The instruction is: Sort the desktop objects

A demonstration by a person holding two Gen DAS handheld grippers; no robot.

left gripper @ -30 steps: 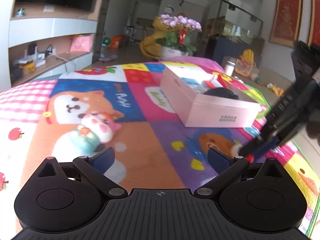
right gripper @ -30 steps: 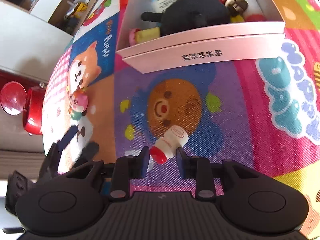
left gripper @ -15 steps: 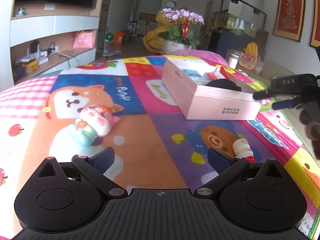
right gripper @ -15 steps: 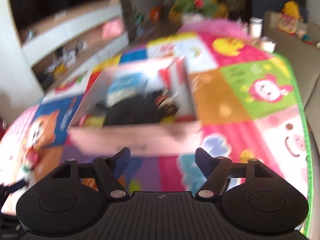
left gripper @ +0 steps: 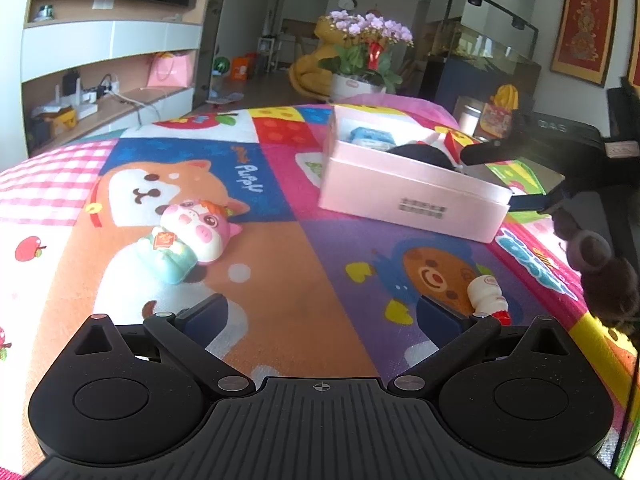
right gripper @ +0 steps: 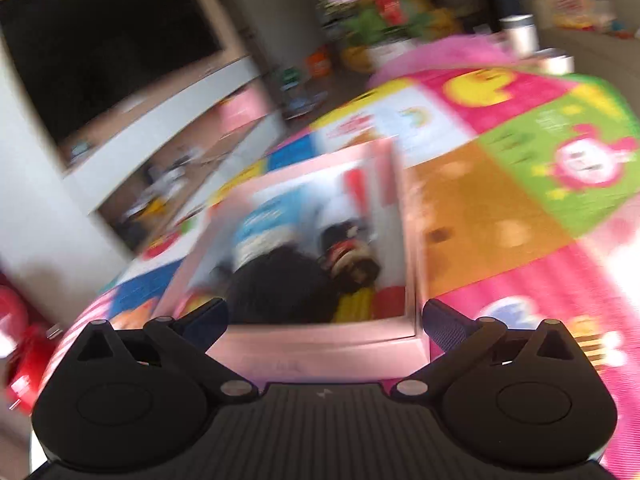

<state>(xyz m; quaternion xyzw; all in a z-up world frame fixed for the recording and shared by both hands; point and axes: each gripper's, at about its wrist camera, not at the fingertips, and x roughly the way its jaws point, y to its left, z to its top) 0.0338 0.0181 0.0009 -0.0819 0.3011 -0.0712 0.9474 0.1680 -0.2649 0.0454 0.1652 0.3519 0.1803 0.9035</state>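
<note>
A small white bottle with a red cap (left gripper: 486, 294) lies on the colourful play mat (left gripper: 280, 280), just beyond my left gripper's right finger. My left gripper (left gripper: 322, 316) stands open and empty. A pink pig toy (left gripper: 188, 240) lies on the mat to the front left. An open pink box (left gripper: 408, 188) holds a black plush (right gripper: 280, 284), a blue pack (right gripper: 264, 224) and other small things. My right gripper (right gripper: 324, 316) hovers at the pink box's near wall (right gripper: 320, 344). Its jaws are opening wide and the pads press on nothing. It also shows as the right gripper (left gripper: 496, 180) by the box's right corner.
The mat's green edge (left gripper: 624, 452) falls away at the right. A potted plant with pink flowers (left gripper: 368, 52) and a yellow chair stand beyond the mat. Shelves and a dark screen (right gripper: 100, 40) line the left wall. The right wrist view is blurred.
My right gripper let go of the small bottle, which now lies on the mat. It opened, swung up and moved to the pink box. My left gripper stayed put.
</note>
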